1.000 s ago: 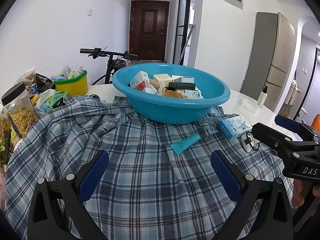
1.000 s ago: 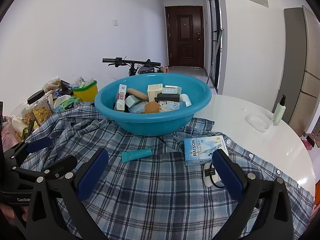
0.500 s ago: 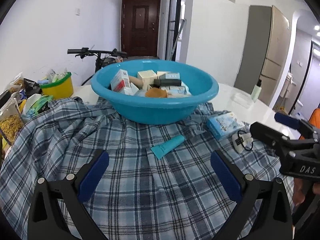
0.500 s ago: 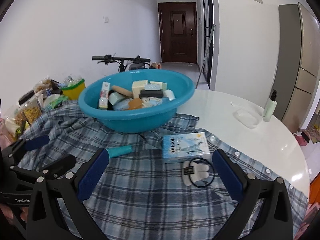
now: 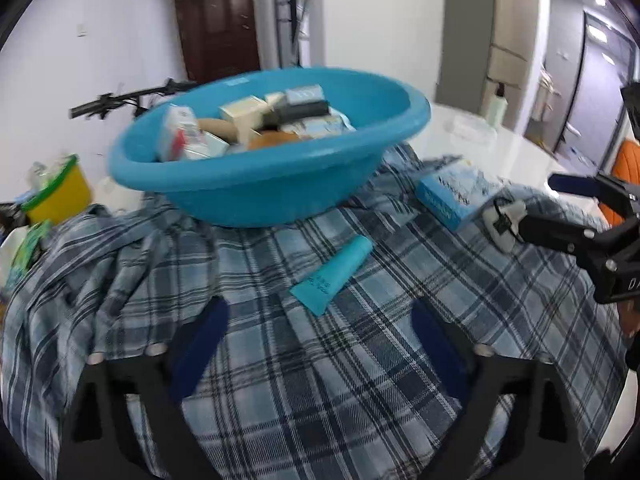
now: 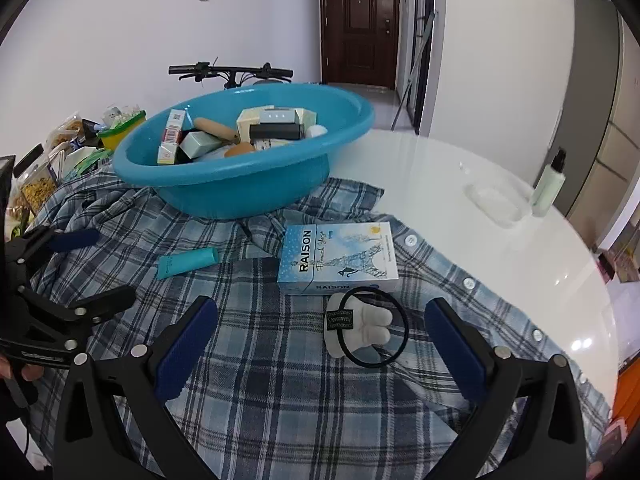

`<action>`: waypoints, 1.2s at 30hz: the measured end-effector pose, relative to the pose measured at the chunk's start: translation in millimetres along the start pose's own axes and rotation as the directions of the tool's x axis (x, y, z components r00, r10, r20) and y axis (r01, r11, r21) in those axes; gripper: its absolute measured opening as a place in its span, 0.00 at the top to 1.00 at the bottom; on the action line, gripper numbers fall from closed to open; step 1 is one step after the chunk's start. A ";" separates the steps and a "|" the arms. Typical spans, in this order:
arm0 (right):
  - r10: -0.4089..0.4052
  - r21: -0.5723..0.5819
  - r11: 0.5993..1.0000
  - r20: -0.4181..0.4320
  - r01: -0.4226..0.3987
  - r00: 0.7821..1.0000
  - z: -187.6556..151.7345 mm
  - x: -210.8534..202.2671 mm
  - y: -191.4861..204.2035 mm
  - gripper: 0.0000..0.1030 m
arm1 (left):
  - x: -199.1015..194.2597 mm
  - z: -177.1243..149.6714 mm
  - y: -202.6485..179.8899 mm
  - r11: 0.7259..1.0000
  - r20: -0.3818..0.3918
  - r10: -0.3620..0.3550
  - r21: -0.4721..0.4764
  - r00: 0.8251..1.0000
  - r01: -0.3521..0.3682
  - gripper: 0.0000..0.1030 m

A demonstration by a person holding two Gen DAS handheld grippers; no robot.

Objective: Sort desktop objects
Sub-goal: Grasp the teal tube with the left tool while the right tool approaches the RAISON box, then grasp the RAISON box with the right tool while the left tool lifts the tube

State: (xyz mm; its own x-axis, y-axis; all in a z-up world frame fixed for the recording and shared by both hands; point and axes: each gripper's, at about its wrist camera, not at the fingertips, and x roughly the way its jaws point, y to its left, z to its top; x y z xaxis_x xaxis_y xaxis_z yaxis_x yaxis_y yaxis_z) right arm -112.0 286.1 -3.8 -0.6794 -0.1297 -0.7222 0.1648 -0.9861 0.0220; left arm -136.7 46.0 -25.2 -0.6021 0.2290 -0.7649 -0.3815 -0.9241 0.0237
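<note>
Left tool [image 5: 320, 344] narrowing yet apart, right tool [image 6: 320, 340] wide apart, both empty above plaid shirt [image 6: 280, 380].

Home, entrance door [image 6: 359, 24], bicycle [image 6: 230, 71] (indoors)

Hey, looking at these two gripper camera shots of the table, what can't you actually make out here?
- Lower items in the blue basin: both views, hidden by its wall and the boxes piled on top.
- Print on the teal tube: left view, motion blur; right view, too small.
- Blue box lettering: left view, blurred.
- Snack bags: right view, cut off by the left edge and the left gripper.
- Tabletop under the plaid shirt: covered.
</note>
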 end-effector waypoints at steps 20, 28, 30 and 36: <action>0.050 0.033 0.998 -0.031 -0.049 0.998 3.6 28.5 -6.9 0.00 | 67.5 36.5 -13.4 0.980 -0.106 -0.120 0.144 0.987 0.134 0.63; 0.052 0.050 0.997 -0.032 -0.050 0.998 3.9 29.6 -10.5 0.00 | 69.1 30.6 -16.5 0.975 -0.128 -0.131 0.160 0.983 0.151 0.79; 0.054 0.050 0.997 -0.032 -0.052 0.998 3.7 28.6 -9.7 0.00 | 63.0 25.8 -14.7 0.978 -0.128 -0.129 0.145 0.983 0.147 0.79; 0.060 0.037 0.998 -0.030 -0.059 0.998 2.3 24.9 -4.4 0.00 | 33.8 -2.6 -9.0 0.990 -0.166 -0.090 0.089 0.982 0.106 0.79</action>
State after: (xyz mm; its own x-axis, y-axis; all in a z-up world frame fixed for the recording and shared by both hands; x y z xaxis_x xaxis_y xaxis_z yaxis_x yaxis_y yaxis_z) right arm -131.3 287.0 -20.3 -0.6463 -0.1852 -0.7402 0.1774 -0.9800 0.0903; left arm -151.7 61.3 -53.0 -0.4405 0.2576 -0.8600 -0.5039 -0.8637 -0.0006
